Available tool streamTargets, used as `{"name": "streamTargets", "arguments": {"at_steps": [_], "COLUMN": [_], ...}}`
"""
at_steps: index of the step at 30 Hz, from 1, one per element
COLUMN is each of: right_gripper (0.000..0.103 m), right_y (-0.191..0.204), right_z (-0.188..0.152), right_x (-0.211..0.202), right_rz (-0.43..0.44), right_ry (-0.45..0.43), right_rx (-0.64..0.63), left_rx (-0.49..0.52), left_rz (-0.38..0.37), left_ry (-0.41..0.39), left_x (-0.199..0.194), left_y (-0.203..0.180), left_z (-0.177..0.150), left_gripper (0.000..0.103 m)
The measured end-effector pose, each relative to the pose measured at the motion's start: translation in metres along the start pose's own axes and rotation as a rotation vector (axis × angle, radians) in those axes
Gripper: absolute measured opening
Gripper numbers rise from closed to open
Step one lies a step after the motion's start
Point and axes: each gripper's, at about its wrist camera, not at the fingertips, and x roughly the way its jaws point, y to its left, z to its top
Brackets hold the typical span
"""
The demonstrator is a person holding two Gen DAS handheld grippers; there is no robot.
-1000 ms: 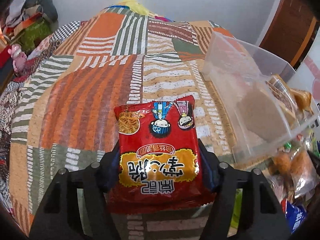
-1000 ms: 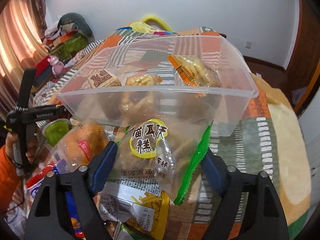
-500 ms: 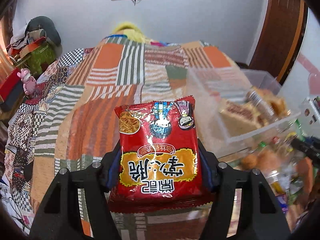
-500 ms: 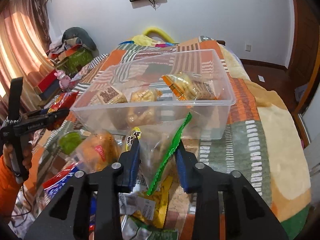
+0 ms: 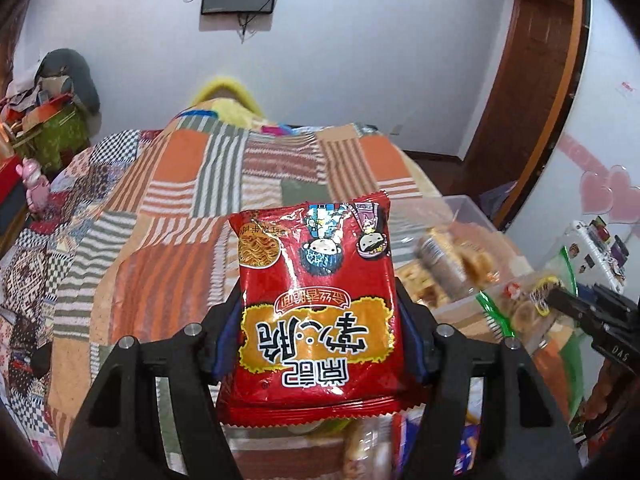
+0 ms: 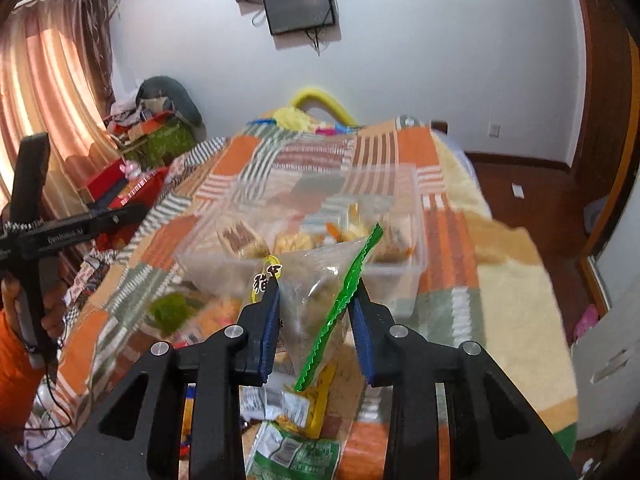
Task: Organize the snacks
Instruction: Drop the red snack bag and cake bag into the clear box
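My left gripper (image 5: 318, 312) is shut on a red noodle snack packet (image 5: 316, 300) and holds it up above the patchwork bed. My right gripper (image 6: 316, 304) is shut on a clear snack bag with a green edge (image 6: 320, 300), lifted above the loose snack pile. The clear plastic box (image 6: 400, 268) holding several snacks sits on the bed just beyond the right gripper; in the left wrist view the box (image 5: 464, 208) is to the right of the red packet. The right gripper with its bag also shows in the left wrist view (image 5: 560, 304).
Loose snack packets (image 6: 292, 448) lie on the bed below the right gripper. The patchwork quilt (image 5: 168, 240) stretches to the left. Boxes and clutter (image 6: 152, 140) stand by the curtain at left. A wooden door (image 5: 536, 80) is at right.
Both grippers have risen with their packets. The right gripper closed on the clear bag and lifted it off the pile. The box now looks lower and farther in both views.
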Motion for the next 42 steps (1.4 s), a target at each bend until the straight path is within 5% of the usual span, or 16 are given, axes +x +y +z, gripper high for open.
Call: {"name": "streamTargets", "arguments": {"at_steps": [11,28,42], "right_gripper": [0.030,0.031,0.046], "right_y": [0.003,0.000,0.000], "right_z": [0.046,0.060,0.060], "right_x": [0.020,0.101,0.054], "right_rz": [-0.005,-0.035,-0.044], "right_ry": [-0.092,0.042,-0.007], "right_rx": [-0.008,-0.006,-0.046], "left_rx": [0.007,-0.008,0.044], "left_rz": [-0.031,-0.021,-0.002], "left_ry": [0.020,0.148,0.069], "left_x": [0.038,0.122,0.065], "left_y": [-0.033,-0.033,-0.034], "left_z": [0.026,0.035,0.032], "left_gripper": [0.065,0.068,0.069]}}
